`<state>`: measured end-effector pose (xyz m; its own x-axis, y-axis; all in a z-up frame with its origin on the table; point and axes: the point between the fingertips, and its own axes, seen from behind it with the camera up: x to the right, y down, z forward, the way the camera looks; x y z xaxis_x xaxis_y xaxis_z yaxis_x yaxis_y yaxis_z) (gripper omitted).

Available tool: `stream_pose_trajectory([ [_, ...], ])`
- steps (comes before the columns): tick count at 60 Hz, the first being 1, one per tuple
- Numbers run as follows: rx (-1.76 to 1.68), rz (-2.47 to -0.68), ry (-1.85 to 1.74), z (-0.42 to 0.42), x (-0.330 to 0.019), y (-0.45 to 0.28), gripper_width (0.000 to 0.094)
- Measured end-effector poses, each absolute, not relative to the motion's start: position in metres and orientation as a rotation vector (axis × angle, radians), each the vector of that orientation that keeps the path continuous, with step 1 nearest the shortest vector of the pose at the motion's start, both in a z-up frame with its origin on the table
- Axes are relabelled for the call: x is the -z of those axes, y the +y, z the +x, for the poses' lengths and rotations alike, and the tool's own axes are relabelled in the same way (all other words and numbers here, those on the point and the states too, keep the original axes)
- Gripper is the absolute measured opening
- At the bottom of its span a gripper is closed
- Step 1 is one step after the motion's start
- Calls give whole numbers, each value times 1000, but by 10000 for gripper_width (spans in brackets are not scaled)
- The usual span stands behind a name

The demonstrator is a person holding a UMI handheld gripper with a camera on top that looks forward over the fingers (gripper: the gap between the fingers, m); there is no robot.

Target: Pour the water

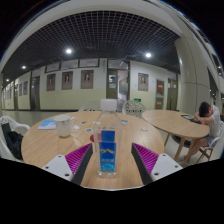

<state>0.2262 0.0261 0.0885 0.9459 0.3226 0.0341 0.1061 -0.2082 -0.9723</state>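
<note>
Holding water bottle [108, 150] upright between fingers [109, 160], both pink pads [78, 157] pressed against its sides. White cup [64, 126] sitting on round wooden surface [40, 147], ahead-left of fingers.

The clear plastic water bottle with a blue label [107, 150] between the hand-held gripper's [108, 160] pads hides whether they touch it. Beyond, the framed wall pictures [67, 80] are too small to read.
</note>
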Motion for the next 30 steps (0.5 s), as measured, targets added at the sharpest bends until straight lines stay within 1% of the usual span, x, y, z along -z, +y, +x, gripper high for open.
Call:
stream_pose_trajectory([
  [7,-222,-1773,-267,233,-89,39,833],
  [8,-226,-1773,-259,236,-90,51,834],
  [9,-232,-1773,-253,217,-81,59,830],
  [10,-239,-1768,-248,216,-83,62,821],
  [11,-247,-1759,-246,216,-84,64,803],
  [15,-257,-1738,-249,215,-88,67,581],
  [17,-230,-1734,-232,235,-90,69,470],
  [19,-211,-1727,-208,227,-88,73,465],
  [24,-206,-1702,-211,231,-92,75,394],
  [25,-206,-1701,-206,247,-91,76,397],
  [26,-207,-1695,-197,238,-83,80,351],
  [30,-188,-1700,-206,242,-82,80,311],
])
